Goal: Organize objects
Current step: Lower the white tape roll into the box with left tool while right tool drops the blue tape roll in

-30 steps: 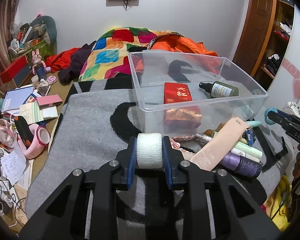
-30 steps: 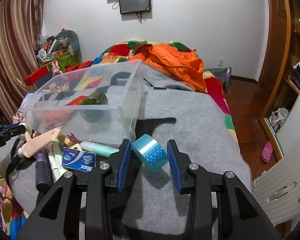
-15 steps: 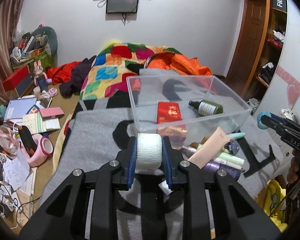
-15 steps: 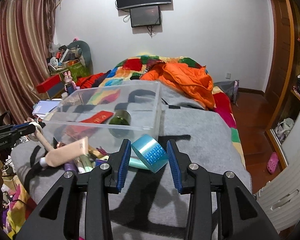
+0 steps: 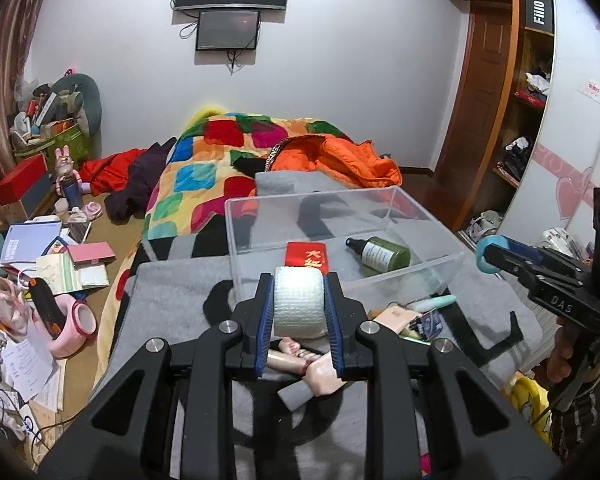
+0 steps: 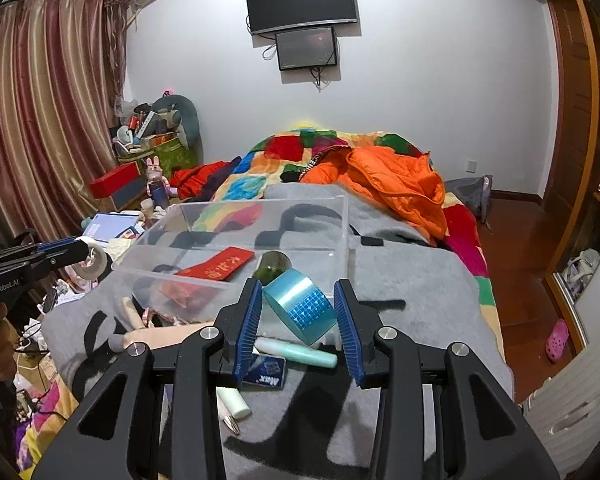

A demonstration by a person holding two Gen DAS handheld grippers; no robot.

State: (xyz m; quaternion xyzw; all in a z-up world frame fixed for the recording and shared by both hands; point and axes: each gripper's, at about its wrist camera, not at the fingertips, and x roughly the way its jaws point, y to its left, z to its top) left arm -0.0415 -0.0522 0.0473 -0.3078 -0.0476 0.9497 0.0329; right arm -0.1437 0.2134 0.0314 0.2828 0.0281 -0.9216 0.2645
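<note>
My left gripper (image 5: 299,304) is shut on a white bandage roll (image 5: 299,299), held above the grey blanket in front of the clear plastic bin (image 5: 440,232). My right gripper (image 6: 298,312) is shut on a blue tape roll (image 6: 300,306), held tilted above the bin's near right corner (image 6: 342,240). The bin holds a red packet (image 5: 307,255) and a green spray bottle (image 5: 382,253). Tubes, a small blue Max box (image 6: 266,372) and other toiletries (image 5: 404,316) lie on the blanket beside the bin. The left gripper with its roll also shows in the right wrist view (image 6: 90,258).
The bin sits on a grey blanket (image 6: 420,280) over a bed, with an orange jacket (image 6: 396,184) and a colourful quilt (image 5: 204,168) behind. The floor at left is cluttered with papers, a pink tape holder (image 5: 74,320) and boxes. A wardrobe (image 5: 540,120) stands at right.
Both grippers have risen and pulled back with their rolls, so the bin and toiletries now look lower and farther away. Both grips are unchanged.
</note>
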